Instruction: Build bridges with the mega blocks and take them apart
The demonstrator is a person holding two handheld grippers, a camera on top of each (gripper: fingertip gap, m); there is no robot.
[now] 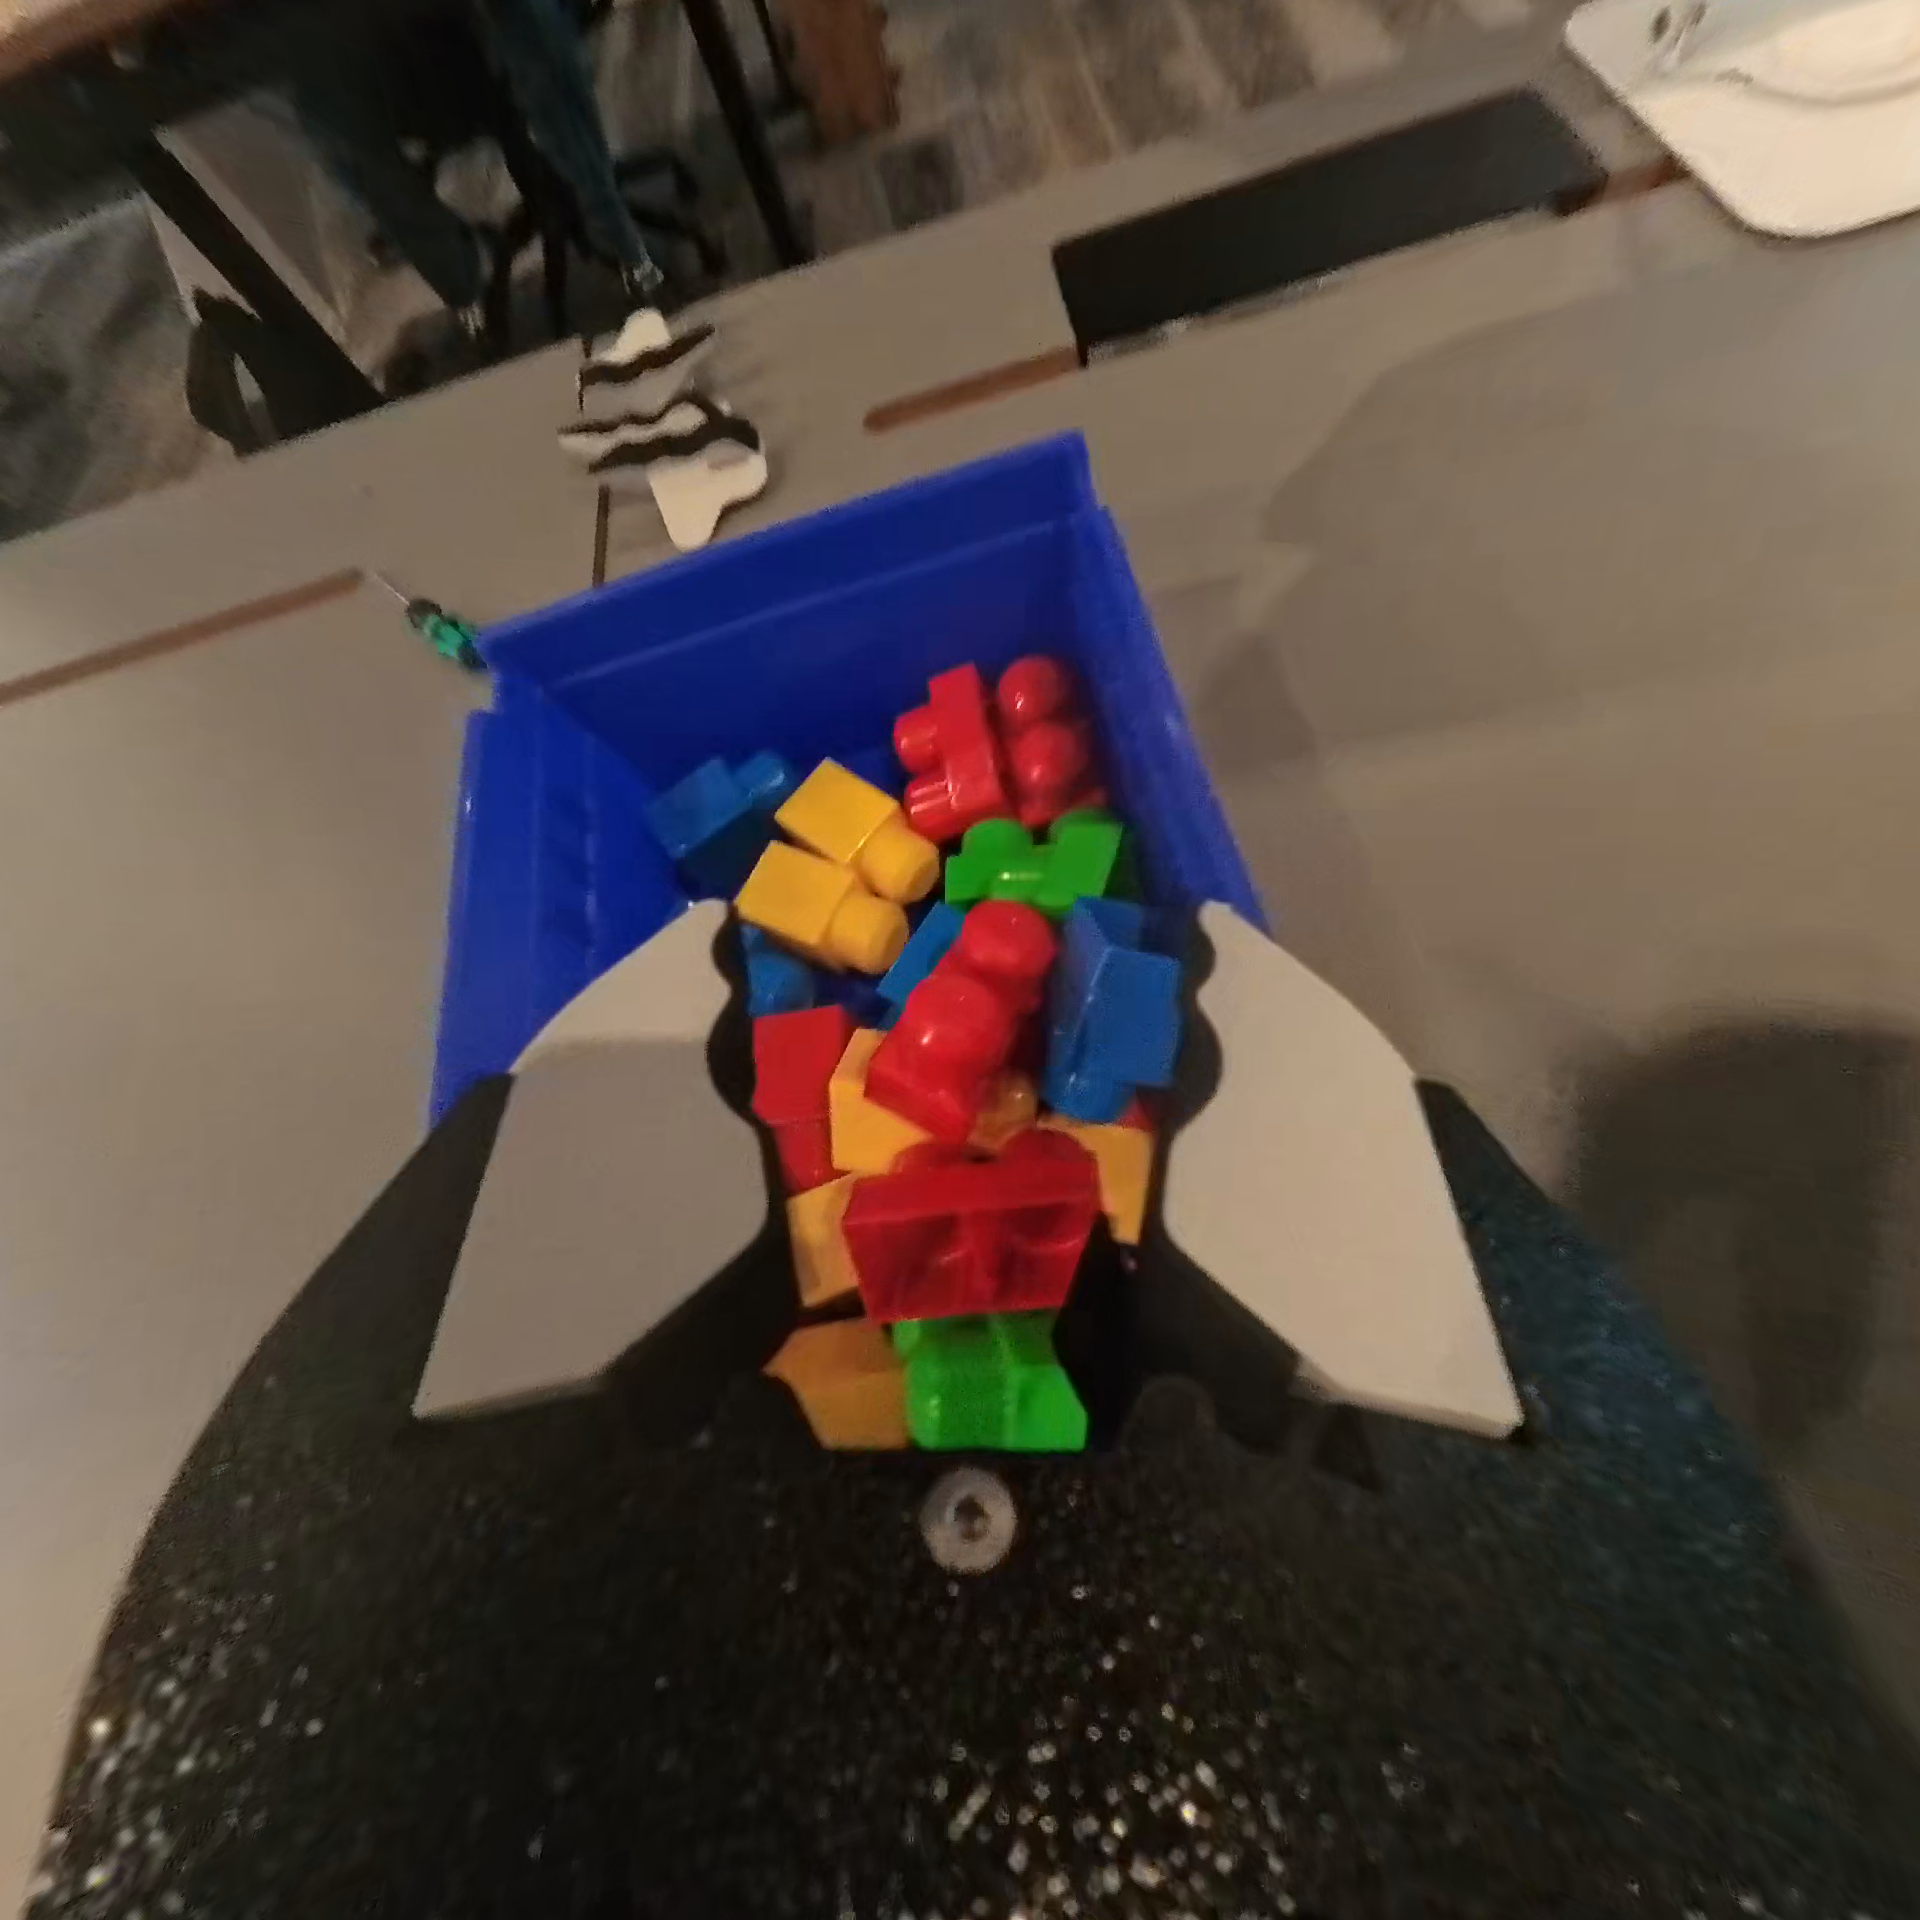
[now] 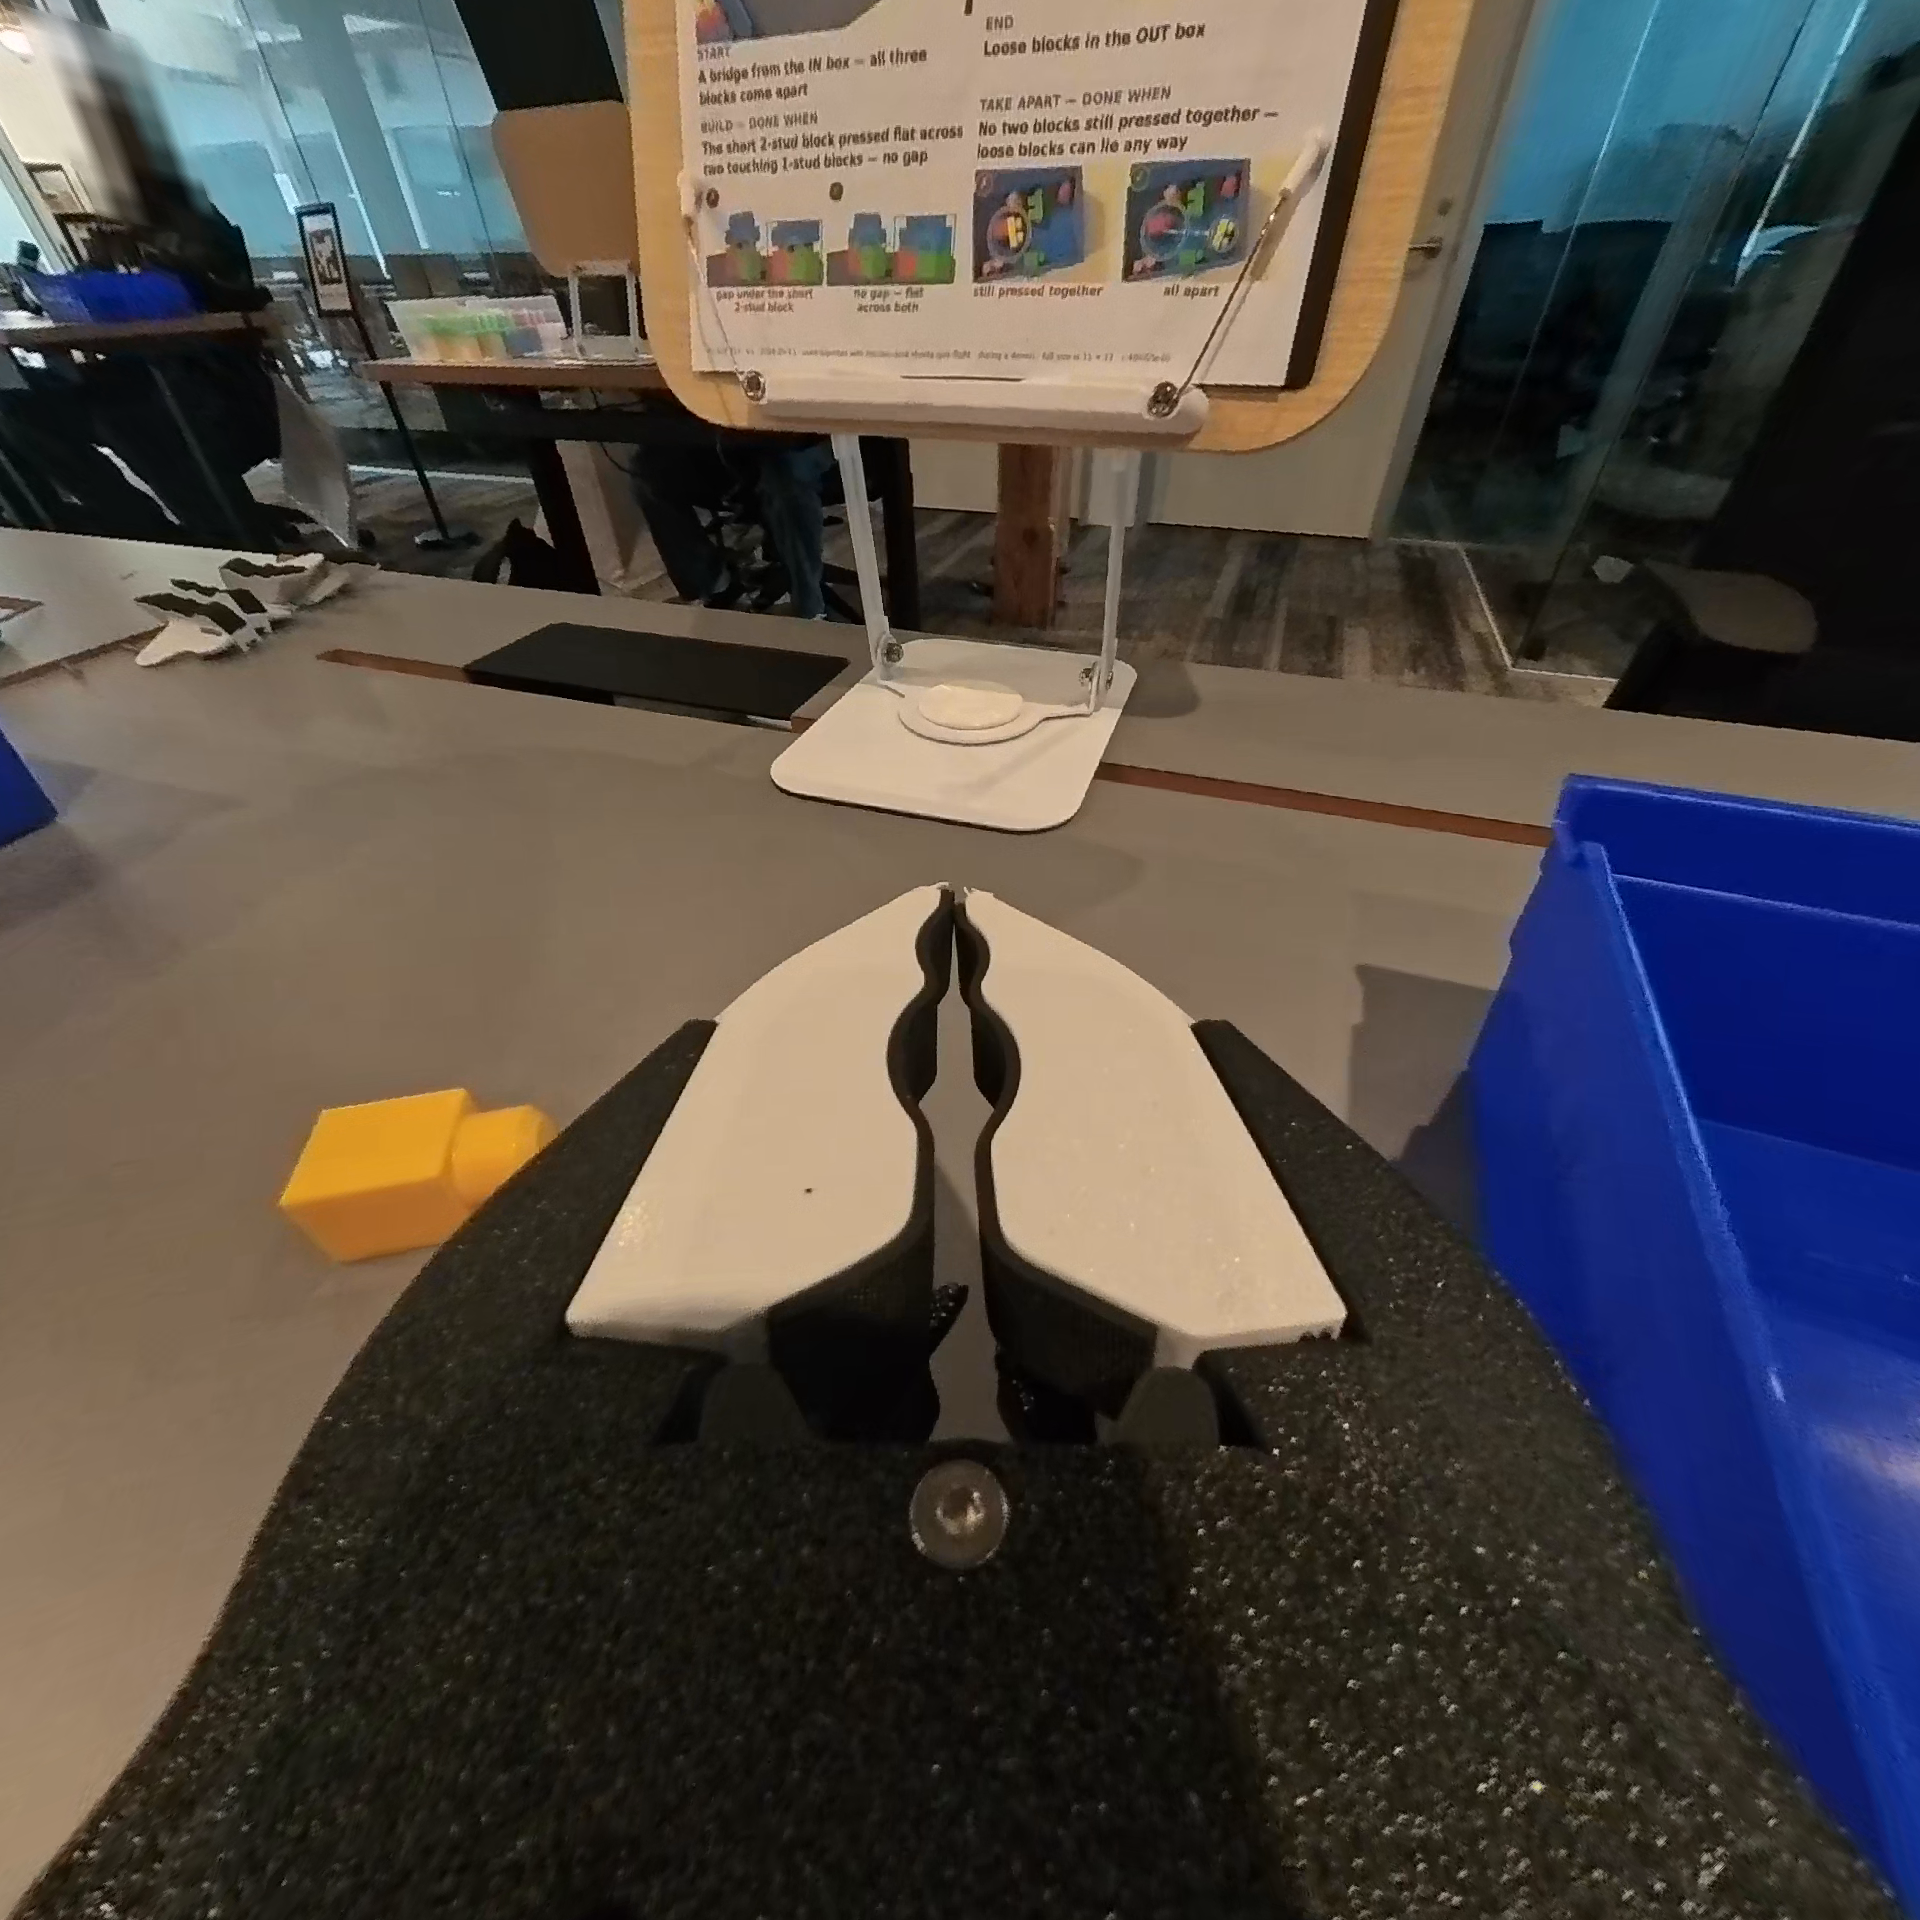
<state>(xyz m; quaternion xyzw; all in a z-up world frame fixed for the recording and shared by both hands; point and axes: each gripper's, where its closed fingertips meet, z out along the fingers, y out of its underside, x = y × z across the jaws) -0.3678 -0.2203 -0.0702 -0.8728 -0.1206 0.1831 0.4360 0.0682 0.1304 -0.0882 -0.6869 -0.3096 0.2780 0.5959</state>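
Left gripper (image 1: 961, 940) is hanging wide open over the blue bin (image 1: 790, 634), empty, mega blocks (image 1: 966, 1039) piled between its fingers. Right gripper (image 2: 954, 899) is sitting closed, empty; yellow block (image 2: 400, 1169) lying just left of it. Blocks look light, rigid, slick: pinch the flat sides, not studs.

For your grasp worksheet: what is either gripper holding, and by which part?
Nothing. The left gripper is open above the blocks in the blue bin; the right gripper is shut on nothing.
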